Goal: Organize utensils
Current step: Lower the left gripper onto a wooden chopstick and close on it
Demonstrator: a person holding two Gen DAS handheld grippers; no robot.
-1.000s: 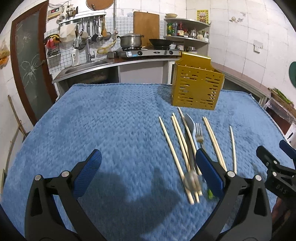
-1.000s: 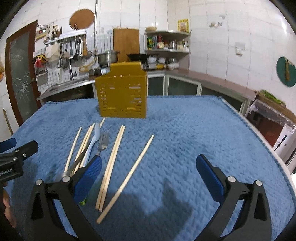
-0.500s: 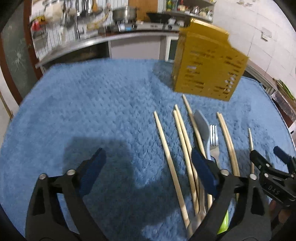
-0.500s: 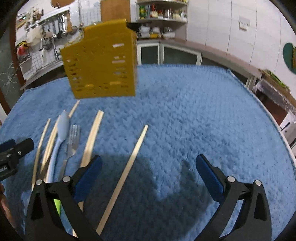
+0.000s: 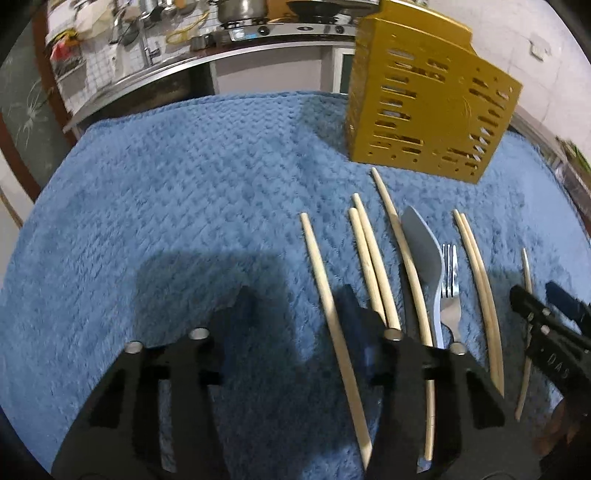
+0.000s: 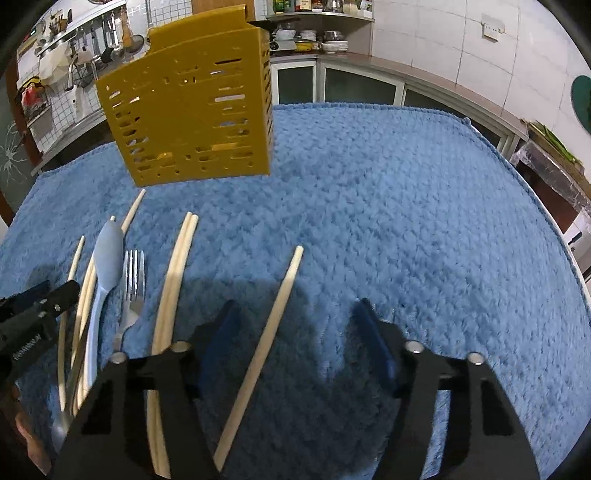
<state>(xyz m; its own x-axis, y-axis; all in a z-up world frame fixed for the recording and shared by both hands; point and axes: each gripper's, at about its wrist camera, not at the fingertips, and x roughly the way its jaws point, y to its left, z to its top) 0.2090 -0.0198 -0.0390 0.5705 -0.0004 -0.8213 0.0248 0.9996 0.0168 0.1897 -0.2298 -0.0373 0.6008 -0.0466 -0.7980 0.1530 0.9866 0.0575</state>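
Note:
Several wooden chopsticks, a grey-blue spoon point(image 5: 421, 243) and a metal fork point(image 5: 450, 280) lie side by side on a blue towel point(image 5: 184, 221). Behind them stands a yellow slotted utensil holder point(image 5: 428, 110). My left gripper point(image 5: 297, 302) hangs low over the leftmost chopstick point(image 5: 314, 251), which runs between its closing jaws close to the right finger; the pads do not press it. My right gripper point(image 6: 295, 314) straddles the rightmost chopstick point(image 6: 288, 280) in the same way, with its jaws closing and a gap on both sides. The spoon point(image 6: 107, 254), fork point(image 6: 133, 280) and holder point(image 6: 192, 110) lie to its left.
A kitchen counter with a sink, a stove and pots point(image 5: 240, 7) runs behind the table. Corner shelves point(image 6: 314, 37) hold dishes and bottles. The towel point(image 6: 406, 221) stretches bare to the right of the utensils. The table edge curves at the far right.
Both grippers have come forward and down toward the row of utensils. Their jaws have narrowed from wide open, and each now has one chopstick between its fingers.

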